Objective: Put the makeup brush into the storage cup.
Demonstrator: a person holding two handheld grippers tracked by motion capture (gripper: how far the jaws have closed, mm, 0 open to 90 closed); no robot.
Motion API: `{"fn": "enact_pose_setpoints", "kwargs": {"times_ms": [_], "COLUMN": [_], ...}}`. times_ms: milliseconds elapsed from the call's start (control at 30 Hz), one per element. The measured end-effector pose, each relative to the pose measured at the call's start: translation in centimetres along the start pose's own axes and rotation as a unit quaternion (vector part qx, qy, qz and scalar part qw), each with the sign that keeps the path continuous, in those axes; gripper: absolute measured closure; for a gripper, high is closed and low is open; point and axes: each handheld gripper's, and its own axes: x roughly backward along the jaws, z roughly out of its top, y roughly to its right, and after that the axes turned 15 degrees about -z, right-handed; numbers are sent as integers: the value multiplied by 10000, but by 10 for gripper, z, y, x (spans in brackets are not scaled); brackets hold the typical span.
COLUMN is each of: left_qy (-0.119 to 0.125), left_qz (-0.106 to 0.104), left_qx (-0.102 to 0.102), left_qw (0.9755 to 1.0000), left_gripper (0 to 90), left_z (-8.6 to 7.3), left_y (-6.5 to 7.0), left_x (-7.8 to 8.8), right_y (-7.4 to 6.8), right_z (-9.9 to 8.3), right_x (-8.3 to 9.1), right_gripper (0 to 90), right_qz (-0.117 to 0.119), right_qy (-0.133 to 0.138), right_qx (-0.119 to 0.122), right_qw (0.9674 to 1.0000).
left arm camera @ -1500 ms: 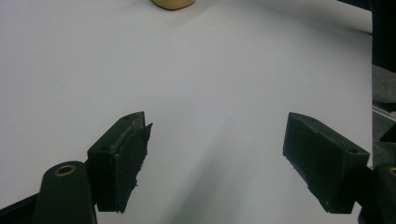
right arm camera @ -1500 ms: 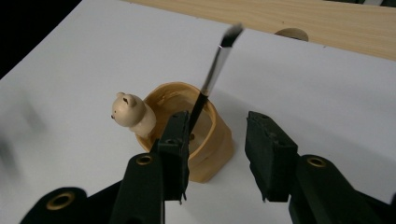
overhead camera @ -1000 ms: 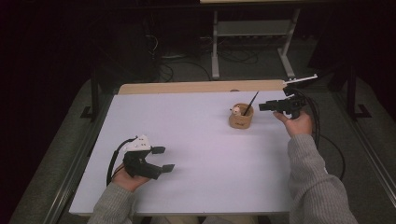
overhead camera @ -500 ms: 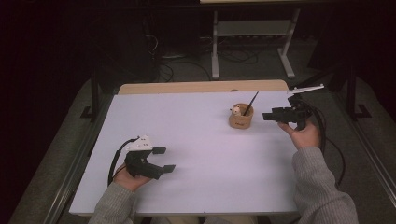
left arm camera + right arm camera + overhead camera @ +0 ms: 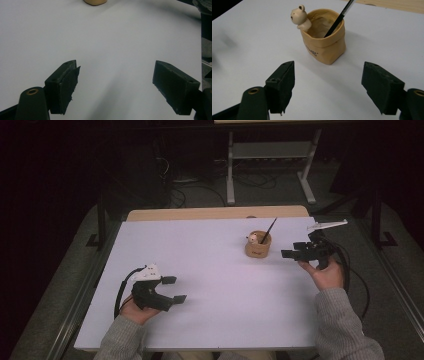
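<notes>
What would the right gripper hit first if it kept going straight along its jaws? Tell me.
Probably the tan holder with the black pen in it: it stands just ahead of the right gripper, about centred between the open jaws, nothing in between.

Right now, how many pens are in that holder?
1: a black pen leans against the far rim of the tan holder; its bottom is hidden, so shorter things could lie inside.

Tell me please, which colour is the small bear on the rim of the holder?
The bear is cream, paler than the tan holder. It shows best in the right gripper view.
</notes>
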Motion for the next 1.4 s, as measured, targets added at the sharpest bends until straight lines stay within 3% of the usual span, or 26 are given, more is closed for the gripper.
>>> {"fn": "enact_pose_setpoints", "kwargs": {"times_ms": [1400], "left_qy": [44], "left_qz": [217], "left_qx": [63], "left_qw": [9997], "left_gripper": [199], "left_z": [-1], "left_y": [2], "left_x": [10], "right_y": [-31], "right_z": [-20], "right_x": [16], "right_gripper": [231], "right_qz": [60], "right_qy": [271], "right_qx": [307], "right_qw": [9991]}}
